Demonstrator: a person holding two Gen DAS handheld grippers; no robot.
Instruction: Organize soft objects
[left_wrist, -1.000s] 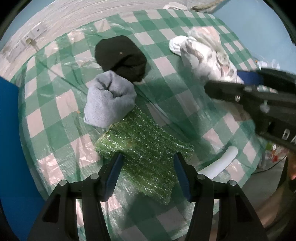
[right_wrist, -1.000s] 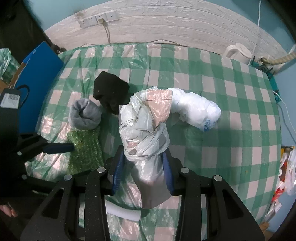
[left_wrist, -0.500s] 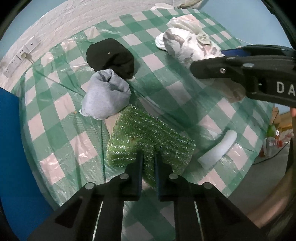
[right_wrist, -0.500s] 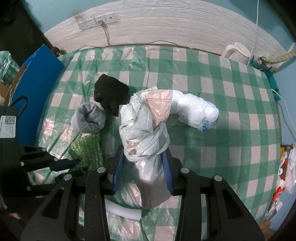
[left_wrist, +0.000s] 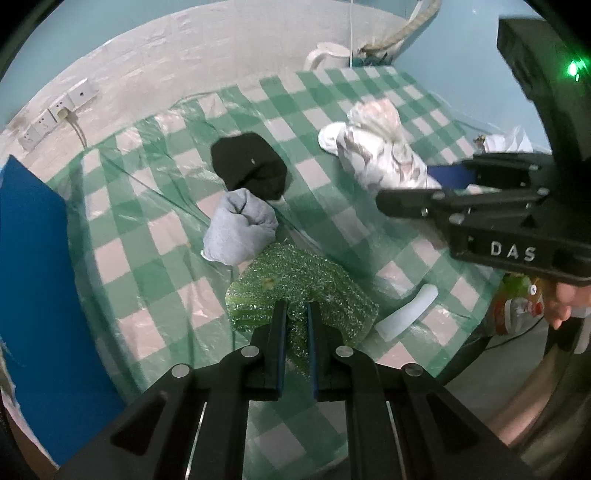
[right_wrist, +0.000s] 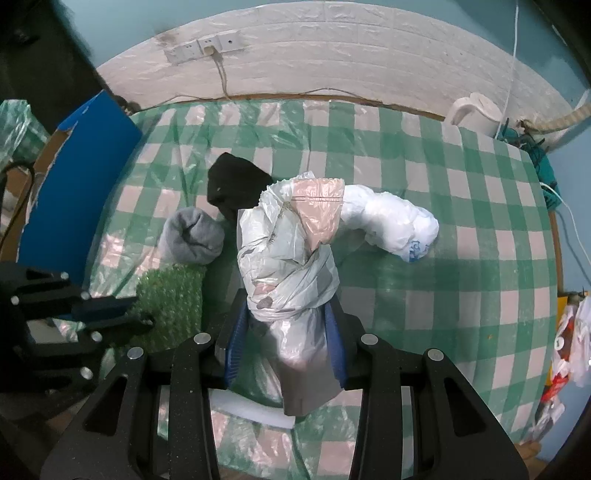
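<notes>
My left gripper (left_wrist: 294, 314) is shut on the near edge of a green bubble-wrap sheet (left_wrist: 295, 284), lifting it off the checked table; the sheet also shows in the right wrist view (right_wrist: 173, 299). A grey rolled sock (left_wrist: 238, 227) and a black cloth bundle (left_wrist: 249, 170) lie just beyond it. My right gripper (right_wrist: 286, 314) is shut on a knotted bundle of white plastic bags (right_wrist: 291, 251), held above the table; its far end (right_wrist: 399, 225) curls to the right. The right gripper also shows at the right of the left wrist view (left_wrist: 424, 195).
A green-and-white checked tablecloth (right_wrist: 443, 288) under clear plastic covers the table. A white foam tube (left_wrist: 406, 314) lies near the front edge. A blue box (right_wrist: 77, 177) stands at the left edge. A white kettle (right_wrist: 474, 112) and wall sockets (right_wrist: 203, 48) are at the back.
My left gripper closed on the green bubble wrap's near edge and has drawn back and up with it. The right gripper keeps holding the bag bundle, barely moved.
</notes>
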